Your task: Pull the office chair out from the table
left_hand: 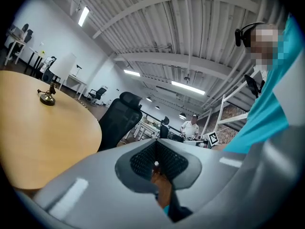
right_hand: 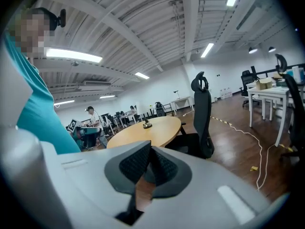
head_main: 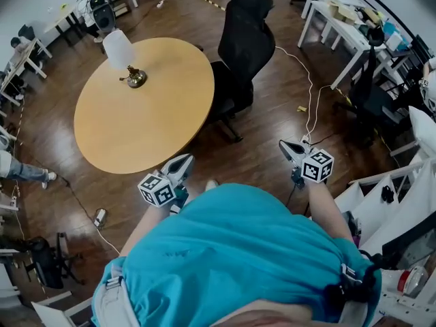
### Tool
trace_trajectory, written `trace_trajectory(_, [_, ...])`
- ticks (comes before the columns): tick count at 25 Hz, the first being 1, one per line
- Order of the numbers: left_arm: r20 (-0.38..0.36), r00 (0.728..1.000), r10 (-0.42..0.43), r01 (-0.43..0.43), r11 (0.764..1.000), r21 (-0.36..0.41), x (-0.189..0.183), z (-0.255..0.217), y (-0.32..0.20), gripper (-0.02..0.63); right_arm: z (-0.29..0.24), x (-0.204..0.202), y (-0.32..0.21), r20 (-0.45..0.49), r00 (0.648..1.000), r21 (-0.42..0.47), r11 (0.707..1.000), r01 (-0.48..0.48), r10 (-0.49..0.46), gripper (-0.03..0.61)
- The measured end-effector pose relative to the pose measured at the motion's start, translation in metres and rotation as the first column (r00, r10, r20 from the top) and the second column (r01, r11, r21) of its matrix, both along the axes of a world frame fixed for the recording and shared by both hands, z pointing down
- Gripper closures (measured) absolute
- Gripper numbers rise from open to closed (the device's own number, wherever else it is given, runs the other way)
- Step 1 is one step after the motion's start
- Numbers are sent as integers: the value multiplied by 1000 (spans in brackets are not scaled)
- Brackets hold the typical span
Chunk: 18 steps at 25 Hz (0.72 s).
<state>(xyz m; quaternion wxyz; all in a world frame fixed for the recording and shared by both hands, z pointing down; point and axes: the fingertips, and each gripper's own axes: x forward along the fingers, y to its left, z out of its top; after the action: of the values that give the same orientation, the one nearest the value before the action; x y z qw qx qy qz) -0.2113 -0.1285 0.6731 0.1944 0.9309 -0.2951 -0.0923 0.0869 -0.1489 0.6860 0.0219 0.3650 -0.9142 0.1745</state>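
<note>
Fig.: chair (head_main: 242, 46) tucked at far edge of surface (head_main: 143, 107), well apart from L tool (head_main: 180, 163) & R tool (head_main: 289, 150), both closed, empty. Risks: floor cable (head_main: 311, 90) beside chair may snag castors. Closed jaws can't grip backrest, likely slip.

Teal shirt (head_main: 231, 251); grey left tool (head_main: 182, 162) and right tool (head_main: 286, 147), black dimpled pads (left_hand: 143, 159), black-and-white marker cubes (head_main: 156, 190).

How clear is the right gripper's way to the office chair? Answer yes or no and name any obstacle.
Probably yes, after a step closer. The right gripper, shut, hangs short of the chair with only bare floor between. The table sits off to the left, and a white cable runs alongside.
</note>
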Motion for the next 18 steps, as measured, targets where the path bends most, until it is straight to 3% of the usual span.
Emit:
trace_trajectory(5, [15, 999, 41, -41, 999, 5, 21, -30, -109, 586, -31, 13, -100, 2, 1000, -10, 1000, -26, 26, 578])
trace_trajectory(12, [37, 990, 138, -138, 990, 3, 32, -61, -209, 586, -81, 9, -197, 10, 998, 10, 998, -67, 67, 578])
trace_trajectory(18, [41, 997, 70, -70, 998, -7, 53, -53, -258, 586, -76, 35, -266, 11, 1000, 35, 999, -25, 24, 578])
